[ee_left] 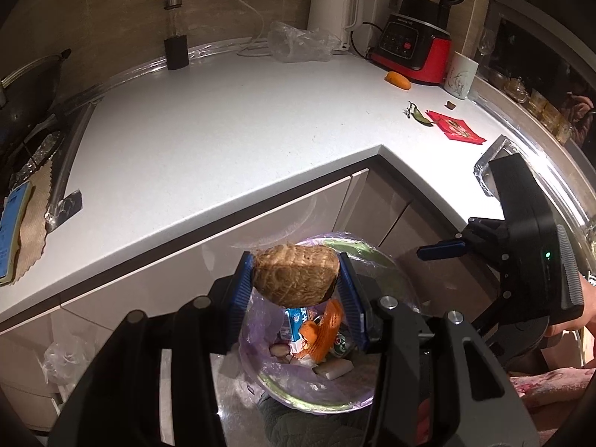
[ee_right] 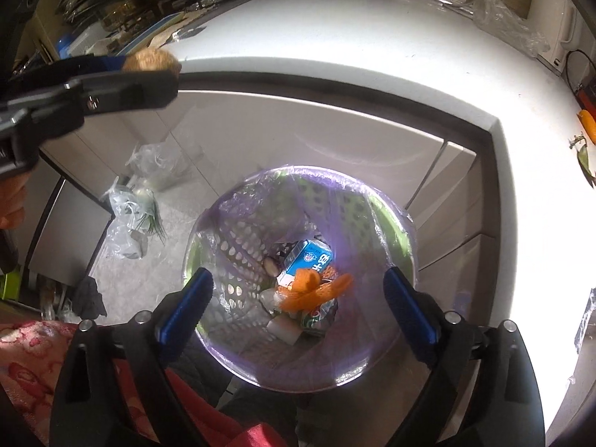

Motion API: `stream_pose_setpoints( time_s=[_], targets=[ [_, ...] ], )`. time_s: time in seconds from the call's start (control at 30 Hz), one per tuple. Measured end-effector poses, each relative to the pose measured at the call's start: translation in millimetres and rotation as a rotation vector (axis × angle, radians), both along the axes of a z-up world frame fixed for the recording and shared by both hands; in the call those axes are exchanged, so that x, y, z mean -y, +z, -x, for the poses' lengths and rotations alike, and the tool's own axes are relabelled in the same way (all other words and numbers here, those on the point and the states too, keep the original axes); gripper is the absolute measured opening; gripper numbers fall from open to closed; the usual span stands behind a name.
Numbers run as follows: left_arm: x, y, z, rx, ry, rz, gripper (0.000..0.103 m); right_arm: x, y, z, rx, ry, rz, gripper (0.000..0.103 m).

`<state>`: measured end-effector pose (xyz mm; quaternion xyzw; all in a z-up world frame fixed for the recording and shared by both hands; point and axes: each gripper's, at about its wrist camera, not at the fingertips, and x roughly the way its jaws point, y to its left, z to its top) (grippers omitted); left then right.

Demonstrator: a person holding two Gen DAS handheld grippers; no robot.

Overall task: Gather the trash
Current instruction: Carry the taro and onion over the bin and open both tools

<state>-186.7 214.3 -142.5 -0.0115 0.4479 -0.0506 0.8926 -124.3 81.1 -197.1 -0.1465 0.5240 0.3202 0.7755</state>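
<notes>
My left gripper (ee_left: 296, 279) is shut on a brown hairy taro (ee_left: 294, 275) and holds it above the green trash basket (ee_left: 357, 249) lined with a purple bag. The taro also shows in the right wrist view (ee_right: 151, 60). My right gripper (ee_right: 298, 298) is open and empty above the basket (ee_right: 395, 234). Inside lie a blue carton (ee_right: 307, 260), an orange net (ee_right: 316, 290) and a can. On the white counter (ee_left: 223, 130) lie an orange peel (ee_left: 398, 80), a green leaf (ee_left: 419, 114) and a red packet (ee_left: 456, 128).
A kettle (ee_left: 335, 15), a red blender (ee_left: 413, 48), a cup (ee_left: 460, 74), a plastic bag (ee_left: 298, 43) and a dark bottle (ee_left: 175, 35) stand at the back of the counter. Plastic bags (ee_right: 138, 201) lie on the floor left of the basket.
</notes>
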Motion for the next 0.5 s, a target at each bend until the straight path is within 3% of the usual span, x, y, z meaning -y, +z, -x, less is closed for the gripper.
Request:
stream_pose_setpoints(
  time_s=[0.2, 0.5],
  targets=[
    [7, -15, 2, -0.038, -0.033, 0.019, 0.044, 12, 18, 4, 0.03, -0.03, -0.015, 0.1],
    [33, -74, -5, -0.157, -0.111, 0.075, 0.044, 35, 51, 10, 0.108, -0.065, -0.012, 0.101]
  ],
)
